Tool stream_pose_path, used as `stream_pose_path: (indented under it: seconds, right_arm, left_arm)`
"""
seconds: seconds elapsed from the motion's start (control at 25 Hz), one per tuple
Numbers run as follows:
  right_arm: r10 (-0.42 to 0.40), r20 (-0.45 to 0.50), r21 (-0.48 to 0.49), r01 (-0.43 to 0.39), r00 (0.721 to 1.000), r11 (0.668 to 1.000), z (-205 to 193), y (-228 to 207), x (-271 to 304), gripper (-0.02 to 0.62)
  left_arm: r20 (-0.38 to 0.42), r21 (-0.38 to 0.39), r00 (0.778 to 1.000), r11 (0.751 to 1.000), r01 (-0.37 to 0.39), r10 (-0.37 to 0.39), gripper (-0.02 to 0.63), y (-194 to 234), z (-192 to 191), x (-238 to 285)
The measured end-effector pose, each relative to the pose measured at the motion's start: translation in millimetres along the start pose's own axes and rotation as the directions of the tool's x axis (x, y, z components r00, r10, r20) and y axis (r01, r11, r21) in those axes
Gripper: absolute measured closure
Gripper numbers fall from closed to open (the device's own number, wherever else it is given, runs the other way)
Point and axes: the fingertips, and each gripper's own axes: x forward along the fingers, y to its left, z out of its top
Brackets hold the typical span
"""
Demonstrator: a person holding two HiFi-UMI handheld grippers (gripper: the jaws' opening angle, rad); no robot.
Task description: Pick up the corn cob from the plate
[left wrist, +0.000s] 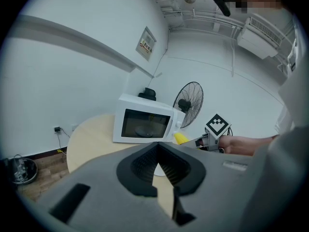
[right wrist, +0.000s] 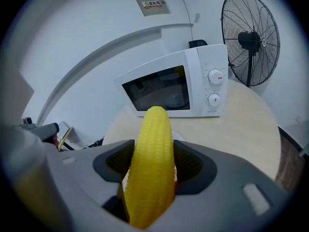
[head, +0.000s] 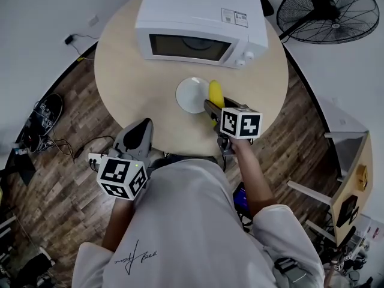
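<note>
**Right gripper** [right wrist: 155,170]: fingers clamped on the corn cob [right wrist: 153,161], one pad on each flank. The yellow cob stands out beyond the fingertips, its rounded end pointing at the microwave [right wrist: 179,86]. In the head view the cob [head: 215,92] lies over the right rim of the white plate [head: 189,95], just ahead of the fingertips. Whether it clears the plate cannot be told.

**Left gripper** [left wrist: 158,164]: fingers drawn together at the tips, nothing between them. It is held over the near table edge, well apart from the plate.

**Surface**: round pale wooden table [head: 129,71]. The white microwave sits at its far side, door shut, beyond the plate.

**Room**: dark wood-plank floor [head: 57,179]; white walls; black standing fan [head: 327,11] to the right of the right fingers; small wall plaque [right wrist: 151,3] above the microwave.
</note>
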Motion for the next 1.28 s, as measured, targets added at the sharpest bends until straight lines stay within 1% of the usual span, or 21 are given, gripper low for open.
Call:
stream_pose_path:
  seconds: [0.16, 0.56, 1.28]
  right_arm:
    - [-0.001, 0.014, 0.008, 0.001, 1.0, 1.0, 1, 0, -6, 0.328]
    - [0.016, 0.043, 0.01, -0.016, 0.999, 1.0, 4, 8, -22, 0.328]
    - [0.044, 0.133, 0.004, -0.045, 0.99, 0.999, 21, 22, -57, 0.328]
  left_arm:
    - [0.005, -0.002, 1.0, 1.0, -0.009, 0.009, 0.615, 5, 2, -1]
    - [0.013, 0.002, 1.0, 1.0, 0.004, -0.004, 0.614, 4, 4, -2]
    - [0.03, -0.024, 1.0, 1.0, 0.007, -0.006, 0.614, 3, 8, -4]
